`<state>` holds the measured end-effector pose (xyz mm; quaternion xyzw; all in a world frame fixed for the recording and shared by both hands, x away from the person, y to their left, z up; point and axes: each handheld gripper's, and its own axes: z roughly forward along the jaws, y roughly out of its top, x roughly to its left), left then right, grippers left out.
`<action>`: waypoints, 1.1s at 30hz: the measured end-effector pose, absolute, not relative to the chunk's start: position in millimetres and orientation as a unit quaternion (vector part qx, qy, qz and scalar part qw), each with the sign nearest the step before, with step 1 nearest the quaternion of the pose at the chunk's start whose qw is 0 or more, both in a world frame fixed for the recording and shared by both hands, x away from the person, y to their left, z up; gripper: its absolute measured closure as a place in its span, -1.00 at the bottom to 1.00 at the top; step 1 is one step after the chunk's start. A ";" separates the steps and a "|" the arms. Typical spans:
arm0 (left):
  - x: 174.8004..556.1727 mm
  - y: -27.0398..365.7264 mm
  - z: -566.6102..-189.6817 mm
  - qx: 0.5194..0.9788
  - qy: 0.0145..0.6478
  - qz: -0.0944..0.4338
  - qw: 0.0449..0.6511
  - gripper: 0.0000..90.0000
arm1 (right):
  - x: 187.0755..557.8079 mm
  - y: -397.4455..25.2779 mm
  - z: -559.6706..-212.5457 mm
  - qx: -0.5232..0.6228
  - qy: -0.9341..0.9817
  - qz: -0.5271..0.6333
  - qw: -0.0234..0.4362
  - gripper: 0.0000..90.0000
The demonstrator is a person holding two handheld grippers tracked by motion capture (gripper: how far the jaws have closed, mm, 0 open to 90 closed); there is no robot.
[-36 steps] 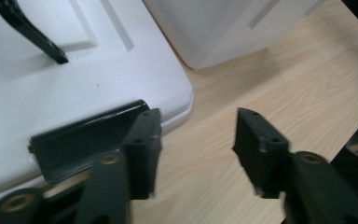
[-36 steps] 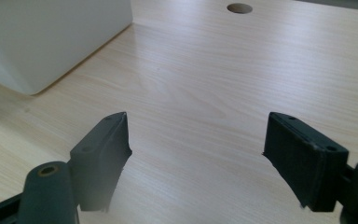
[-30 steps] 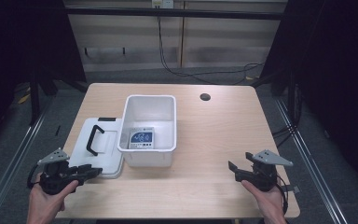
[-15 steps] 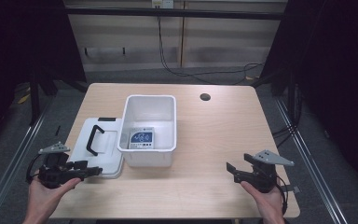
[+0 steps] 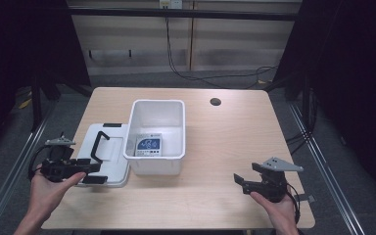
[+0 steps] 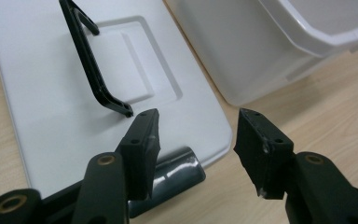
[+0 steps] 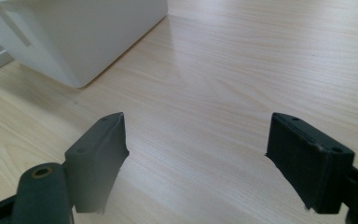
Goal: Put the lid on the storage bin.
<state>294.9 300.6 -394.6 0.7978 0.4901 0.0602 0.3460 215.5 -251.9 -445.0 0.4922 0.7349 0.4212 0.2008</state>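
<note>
- High view is showing the left gripper (image 5: 94,171) hovering at the near end of the white lid (image 5: 108,152), which is lying flat on the table (image 5: 225,132) just left of the white bin (image 5: 157,134).
- Left gripper view is showing its jaws spread, holding nothing, straddling the lid's near corner by a dark latch (image 6: 177,170); the black handle (image 6: 91,60) is lying farther off.
- Right gripper (image 5: 245,182) is waiting released over bare wood, near right of the bin.
- Judging by this, the approach to the lid is underway; next, the jaws are needing to close on its edge or handle.
</note>
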 end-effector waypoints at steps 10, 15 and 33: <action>316.8 301.2 -393.9 0.792 0.517 0.062 0.320 0.14 | 215.6 -251.4 -445.4 0.492 0.738 0.417 0.197 -0.57; 327.3 304.2 -397.8 0.792 0.527 0.051 0.304 0.29 | 216.3 -251.1 -445.7 0.493 0.738 0.416 0.197 -0.56; 362.9 307.6 -404.5 0.789 0.562 0.024 0.247 0.01 | 218.0 -248.2 -448.2 0.487 0.751 0.409 0.175 -0.52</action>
